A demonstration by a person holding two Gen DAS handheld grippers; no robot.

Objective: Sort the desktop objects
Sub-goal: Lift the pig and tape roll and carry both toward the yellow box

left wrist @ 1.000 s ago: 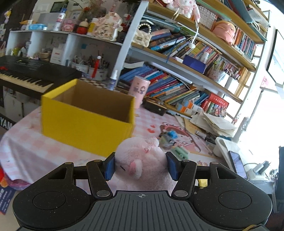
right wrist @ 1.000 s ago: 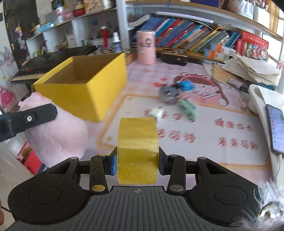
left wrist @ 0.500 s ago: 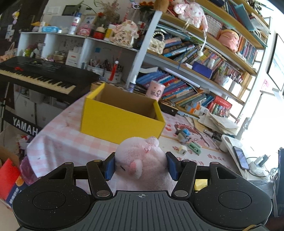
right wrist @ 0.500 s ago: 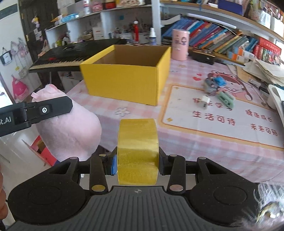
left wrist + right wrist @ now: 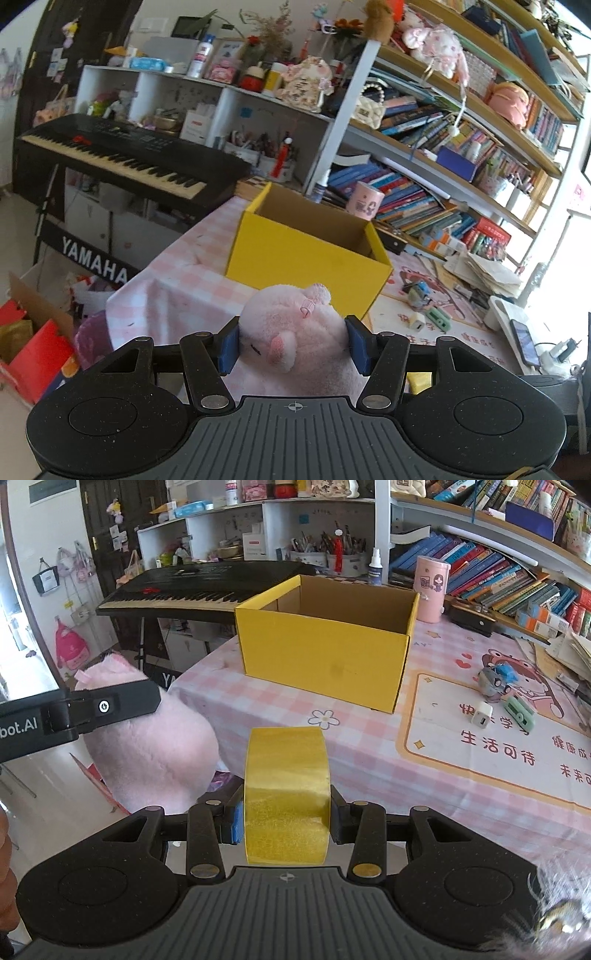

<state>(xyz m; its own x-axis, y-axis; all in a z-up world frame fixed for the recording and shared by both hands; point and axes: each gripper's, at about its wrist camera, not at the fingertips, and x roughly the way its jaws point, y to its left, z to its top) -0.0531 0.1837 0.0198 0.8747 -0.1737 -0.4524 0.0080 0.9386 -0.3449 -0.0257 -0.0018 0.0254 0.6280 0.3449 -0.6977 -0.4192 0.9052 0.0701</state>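
My left gripper (image 5: 293,345) is shut on a pink plush toy (image 5: 291,332), its blue pads pressing both sides. In the right wrist view the same plush toy (image 5: 155,746) hangs at the left under the left gripper's black finger (image 5: 110,707). My right gripper (image 5: 286,818) is shut on a yellow roll of tape (image 5: 286,794), held upright on its edge. An open yellow cardboard box (image 5: 325,657) stands on the pink checked tablecloth (image 5: 280,709) ahead of both grippers; the same box (image 5: 306,254) shows in the left wrist view. Both grippers hover off the table's near edge.
On a printed mat (image 5: 491,746) lie a white charger (image 5: 481,716), a green item (image 5: 520,709) and a blue-grey toy (image 5: 495,679). A pink cup (image 5: 430,589) stands behind the box. A black keyboard (image 5: 122,158) stands left; bookshelves (image 5: 461,155) line the back. A phone (image 5: 524,341) lies far right.
Both grippers have drawn back from the table with their loads; the yellow box now looks smaller and farther, and the table's near edge and the floor have come into view.
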